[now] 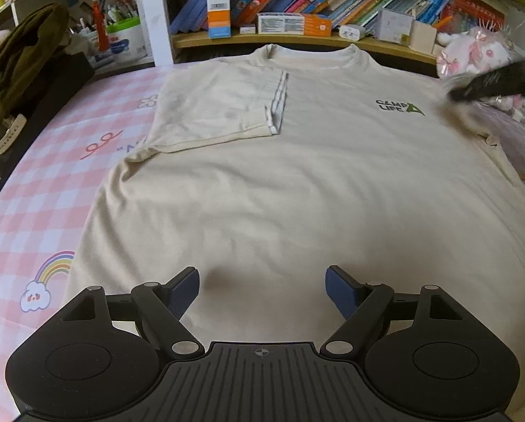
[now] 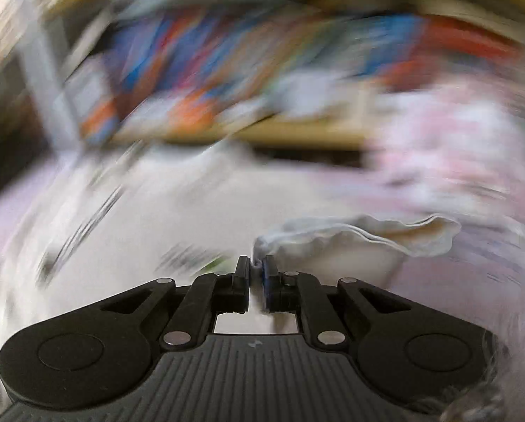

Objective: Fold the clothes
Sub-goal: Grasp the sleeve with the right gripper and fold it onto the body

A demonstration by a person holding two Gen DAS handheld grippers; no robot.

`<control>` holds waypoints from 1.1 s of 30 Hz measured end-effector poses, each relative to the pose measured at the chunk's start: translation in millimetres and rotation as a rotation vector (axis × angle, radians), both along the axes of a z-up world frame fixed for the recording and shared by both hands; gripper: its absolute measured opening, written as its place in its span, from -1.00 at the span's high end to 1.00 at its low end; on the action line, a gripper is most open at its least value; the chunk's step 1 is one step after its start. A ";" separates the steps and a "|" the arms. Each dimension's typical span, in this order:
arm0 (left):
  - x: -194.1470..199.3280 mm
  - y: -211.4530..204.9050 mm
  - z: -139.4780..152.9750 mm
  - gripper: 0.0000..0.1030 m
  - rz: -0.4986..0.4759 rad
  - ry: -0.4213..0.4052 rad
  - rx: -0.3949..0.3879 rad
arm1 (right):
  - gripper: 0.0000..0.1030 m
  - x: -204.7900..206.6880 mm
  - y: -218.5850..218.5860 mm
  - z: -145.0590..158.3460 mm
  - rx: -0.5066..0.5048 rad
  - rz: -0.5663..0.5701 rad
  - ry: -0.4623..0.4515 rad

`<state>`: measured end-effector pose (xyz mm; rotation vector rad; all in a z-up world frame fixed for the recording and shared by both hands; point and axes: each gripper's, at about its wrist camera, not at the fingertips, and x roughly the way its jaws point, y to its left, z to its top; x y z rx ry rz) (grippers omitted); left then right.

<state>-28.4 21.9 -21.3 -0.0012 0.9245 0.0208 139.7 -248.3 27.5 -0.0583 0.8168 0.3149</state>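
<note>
Cream T-shirt [image 1: 297, 183], upper-left sleeve [image 1: 220, 105] folded inward; right gripper [image 2: 257, 267] clamped on opposite sleeve hem [image 2: 367, 235]; left gripper [image 1: 262, 281] spread apart, empty.

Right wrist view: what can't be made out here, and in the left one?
- Right wrist: shelf and bedding motion-blurred; only the right gripper, jaws shut on the sleeve, is sharp.
- Left wrist: right gripper a dark blur at the T-shirt's edge; hem hidden behind the left gripper.
</note>
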 end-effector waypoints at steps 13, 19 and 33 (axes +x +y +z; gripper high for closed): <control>-2.8 3.4 -4.9 -0.65 -0.001 0.013 -0.005 | -0.12 0.2 -17.2 -4.6 0.160 -0.074 0.007; -13.0 4.1 -0.7 -0.65 0.024 0.003 0.016 | -0.10 52.0 3.3 -6.7 0.101 -0.104 -0.003; -29.0 7.3 5.2 -0.65 0.073 0.014 0.050 | 0.94 93.2 49.0 -27.9 -0.039 -0.109 -0.113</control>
